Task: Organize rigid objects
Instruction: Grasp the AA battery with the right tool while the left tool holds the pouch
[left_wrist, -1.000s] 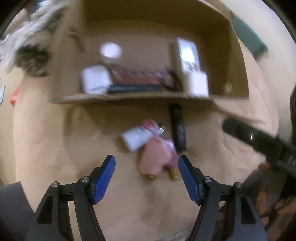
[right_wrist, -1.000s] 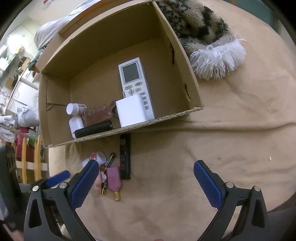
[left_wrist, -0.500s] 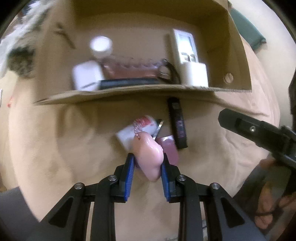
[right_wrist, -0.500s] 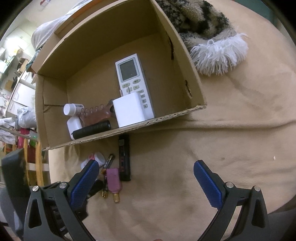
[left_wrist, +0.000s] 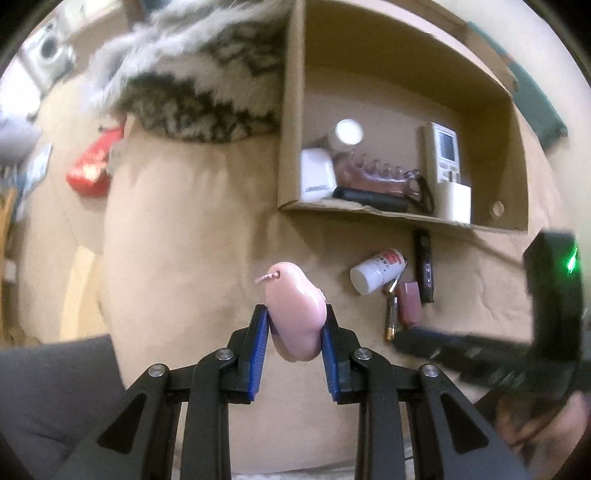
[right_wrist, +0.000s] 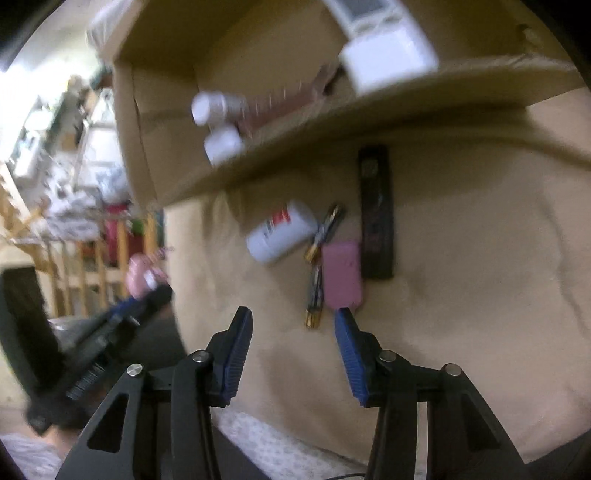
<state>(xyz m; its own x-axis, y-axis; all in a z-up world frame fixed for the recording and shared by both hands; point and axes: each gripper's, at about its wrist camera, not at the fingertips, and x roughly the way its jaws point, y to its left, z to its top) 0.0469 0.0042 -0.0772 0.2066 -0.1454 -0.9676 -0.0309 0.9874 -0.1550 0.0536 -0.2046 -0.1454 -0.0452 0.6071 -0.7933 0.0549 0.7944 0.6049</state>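
Observation:
My left gripper (left_wrist: 293, 325) is shut on a pale pink bean-shaped object (left_wrist: 295, 310) and holds it above the tan cloth, left of the cardboard box (left_wrist: 291, 110). My right gripper (right_wrist: 293, 325) is open and empty, low over the cloth just short of a pink block (right_wrist: 341, 277) and two batteries (right_wrist: 316, 291). A white bottle (right_wrist: 280, 232) and a black stick-shaped device (right_wrist: 376, 218) lie beside them; the same pile shows in the left wrist view (left_wrist: 376, 271). The box holds a white remote (left_wrist: 445, 155), a white cube (left_wrist: 458, 201), bottles and a brown comb-like piece.
A furry grey and white cloth (left_wrist: 199, 85) lies left of the box. A red packet (left_wrist: 92, 162) lies at the cloth's far left. Wooden rails and room clutter (right_wrist: 74, 206) show beyond the cloth's left edge.
My left gripper closed on the pink object, lifted it off the pile and swung left. My right gripper narrowed and moved down close to the pink block and batteries.

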